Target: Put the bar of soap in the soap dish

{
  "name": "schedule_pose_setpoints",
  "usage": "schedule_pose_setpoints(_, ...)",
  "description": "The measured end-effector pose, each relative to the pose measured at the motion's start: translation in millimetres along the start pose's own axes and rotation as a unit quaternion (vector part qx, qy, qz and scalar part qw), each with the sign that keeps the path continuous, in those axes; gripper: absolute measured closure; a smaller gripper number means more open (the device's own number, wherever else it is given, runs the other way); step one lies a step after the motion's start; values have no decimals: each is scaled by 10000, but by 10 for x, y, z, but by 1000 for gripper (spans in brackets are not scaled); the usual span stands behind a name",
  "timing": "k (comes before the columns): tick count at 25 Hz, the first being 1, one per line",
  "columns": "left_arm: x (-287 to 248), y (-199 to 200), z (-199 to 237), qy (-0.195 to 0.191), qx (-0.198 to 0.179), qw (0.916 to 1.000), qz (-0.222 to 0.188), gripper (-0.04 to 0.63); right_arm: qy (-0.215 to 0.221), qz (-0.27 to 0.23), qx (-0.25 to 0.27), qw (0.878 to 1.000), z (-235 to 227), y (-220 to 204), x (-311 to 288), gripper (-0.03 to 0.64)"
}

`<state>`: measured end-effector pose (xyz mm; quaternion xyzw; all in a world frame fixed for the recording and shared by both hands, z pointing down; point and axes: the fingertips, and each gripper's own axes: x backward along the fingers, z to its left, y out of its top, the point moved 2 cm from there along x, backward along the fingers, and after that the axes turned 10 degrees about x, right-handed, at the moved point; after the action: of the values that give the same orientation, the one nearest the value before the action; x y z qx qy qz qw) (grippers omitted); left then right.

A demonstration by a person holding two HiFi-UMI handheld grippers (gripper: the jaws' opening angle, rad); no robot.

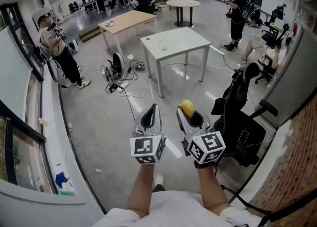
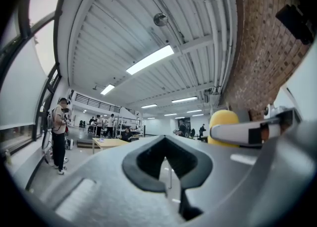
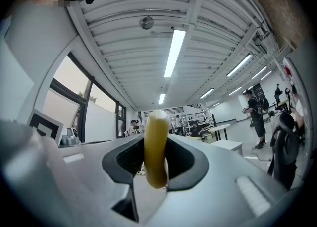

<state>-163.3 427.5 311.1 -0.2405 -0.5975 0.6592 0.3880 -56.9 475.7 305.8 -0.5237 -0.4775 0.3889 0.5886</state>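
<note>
A yellow bar of soap [image 1: 186, 106] stands on edge between the jaws of my right gripper [image 1: 188, 113], which is shut on it. The right gripper view shows the soap [image 3: 155, 146] upright and pinched in the jaw notch. My left gripper [image 1: 150, 116] is held level beside it, shut, with nothing between its jaws. From the left gripper view the soap [image 2: 223, 120] shows to the right, above the right gripper [image 2: 252, 132]. A small pale object [image 1: 162, 46] lies on the white table [image 1: 184, 36] ahead; I cannot tell what it is.
Both grippers hang over grey floor, well short of the white table. A black office chair [image 1: 243, 124] stands close on the right. Cables and gear [image 1: 118, 75] lie on the floor to the left of the table. People stand at the left [image 1: 58, 50] and far right [image 1: 239, 15]. A wooden table [image 1: 127, 21] is further back.
</note>
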Motion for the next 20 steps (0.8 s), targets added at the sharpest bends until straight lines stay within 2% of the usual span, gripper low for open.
schedule_pose_setpoints(6,-456,113,520,44,18,9999,-101,596,-436,129,341,9984,-72,-41,-584,500)
schedule_pose_setpoints(10,-675,129,797,-99,33,9999,-51,597,-739,217,694,9946,-29,-86,-987,499)
schedule_pose_setpoints(13,-813,123,932,-220,48,9997,-26,596,-962,287,750,9921,-61,-149,-1259,500)
schedule_pose_setpoints(18,-1021,-48,1240,-205,-86,9996,172,595,-1158,587,1332,9825,-59,-420,-1625,499)
schedule_pose_setpoints(20,-1134,-154,1371,-113,-78,9995,301,595,-1124,757,1382,9811,-119,-556,-1766,500)
